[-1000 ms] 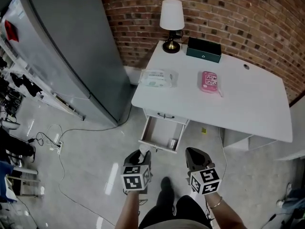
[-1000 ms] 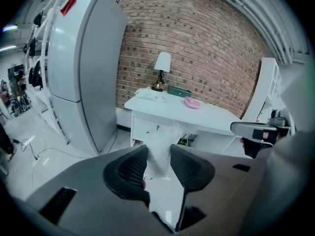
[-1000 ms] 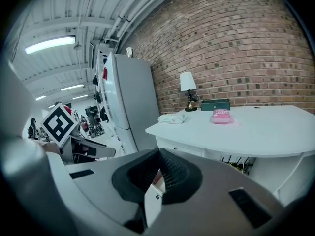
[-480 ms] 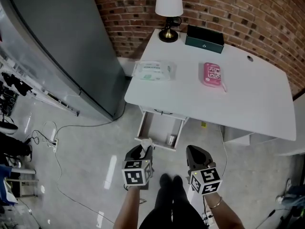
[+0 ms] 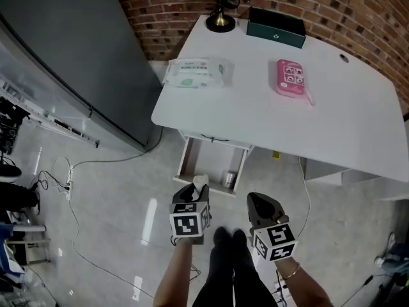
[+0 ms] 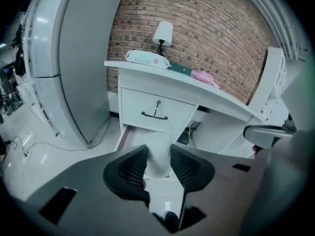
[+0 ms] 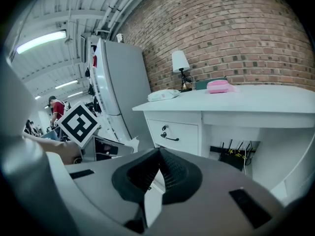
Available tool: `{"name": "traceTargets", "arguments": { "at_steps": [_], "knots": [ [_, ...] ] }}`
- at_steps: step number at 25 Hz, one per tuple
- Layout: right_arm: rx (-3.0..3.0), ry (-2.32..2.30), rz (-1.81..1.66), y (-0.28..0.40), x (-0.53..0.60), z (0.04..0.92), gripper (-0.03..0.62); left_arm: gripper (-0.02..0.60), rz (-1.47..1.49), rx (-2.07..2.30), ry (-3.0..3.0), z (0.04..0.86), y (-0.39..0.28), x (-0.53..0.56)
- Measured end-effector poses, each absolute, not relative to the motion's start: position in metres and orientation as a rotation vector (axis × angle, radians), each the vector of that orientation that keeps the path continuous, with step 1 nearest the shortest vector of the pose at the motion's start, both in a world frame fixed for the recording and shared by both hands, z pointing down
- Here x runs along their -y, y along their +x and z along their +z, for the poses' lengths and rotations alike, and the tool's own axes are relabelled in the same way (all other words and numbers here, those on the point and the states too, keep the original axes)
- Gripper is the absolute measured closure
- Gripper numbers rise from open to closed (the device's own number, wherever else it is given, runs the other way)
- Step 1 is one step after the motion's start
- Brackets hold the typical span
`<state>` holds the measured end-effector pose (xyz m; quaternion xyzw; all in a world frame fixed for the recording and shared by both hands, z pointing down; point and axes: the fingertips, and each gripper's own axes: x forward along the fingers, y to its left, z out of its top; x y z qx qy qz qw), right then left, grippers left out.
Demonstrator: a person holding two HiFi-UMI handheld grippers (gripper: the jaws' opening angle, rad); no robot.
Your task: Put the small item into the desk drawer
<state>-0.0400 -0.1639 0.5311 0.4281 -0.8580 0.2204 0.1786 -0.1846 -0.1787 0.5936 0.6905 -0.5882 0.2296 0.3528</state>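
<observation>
Both grippers have come nearer the desk (image 5: 255, 117) since a second ago, and the left gripper (image 5: 197, 189) has reached the open drawer (image 5: 203, 162).

Head view: the left gripper's jaws pinch a white item (image 5: 200, 182) at the drawer's front edge. A small object (image 5: 228, 179) stands inside the drawer. The right gripper (image 5: 255, 202) hangs beside the left one, short of the drawer.

Left gripper view: both pads (image 6: 132, 167) press on the item (image 6: 158, 144), one from each side, with the desk straight ahead.

Right gripper view: the right gripper (image 7: 158, 156) has its jaws closed together with nothing between them.
</observation>
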Motion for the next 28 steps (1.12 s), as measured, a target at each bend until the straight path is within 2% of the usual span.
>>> {"name": "traceTargets", "arguments": {
  "at_steps": [17,28],
  "knots": [
    [2.407,1.205,0.611,-0.025,0.170,0.672,0.586,0.413,0.726,1.492,1.786,0.765,-0.169,0.236],
    [2.393,1.234,0.624,-0.012,0.194,0.711,0.586,0.413,0.899,1.394,1.699,0.849,-0.161,0.290]
  ]
}}
